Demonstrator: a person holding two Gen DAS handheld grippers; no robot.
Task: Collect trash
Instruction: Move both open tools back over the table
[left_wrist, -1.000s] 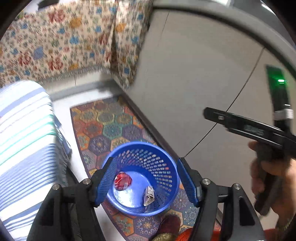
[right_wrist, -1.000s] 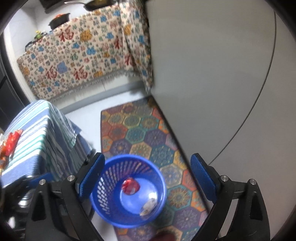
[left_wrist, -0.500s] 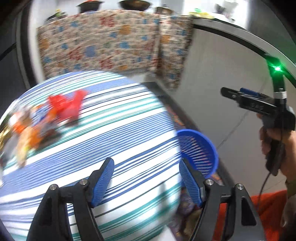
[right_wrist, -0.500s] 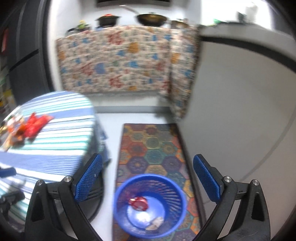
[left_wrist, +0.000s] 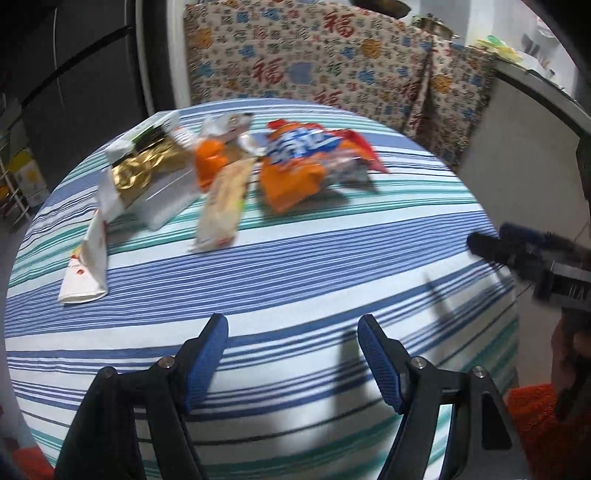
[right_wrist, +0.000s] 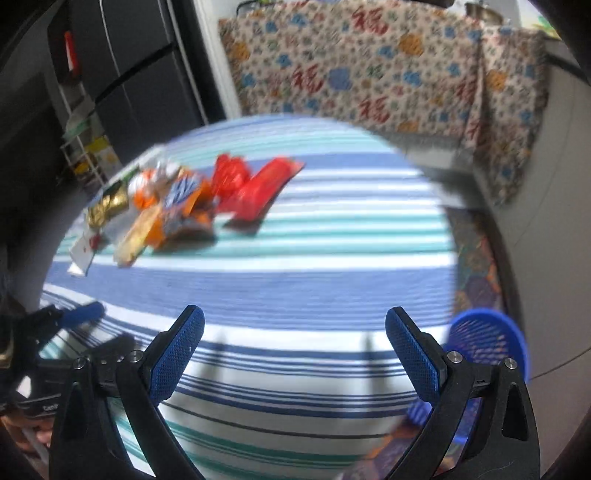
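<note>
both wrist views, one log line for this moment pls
phase: reaching for trash | left gripper: open, empty | right gripper: open, empty | wrappers: on striped table | blue basket: on floor beside table

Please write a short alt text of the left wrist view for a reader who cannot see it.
The open, empty left tool hovers over the near edge of a round table with a blue and green striped cloth. Snack wrappers lie at the far side: an orange chip bag, a gold packet, a white carton. The right tool enters from the right.

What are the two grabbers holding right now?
Nothing. The left gripper and right gripper are both open and empty above the table; the wrappers lie untouched.
</note>
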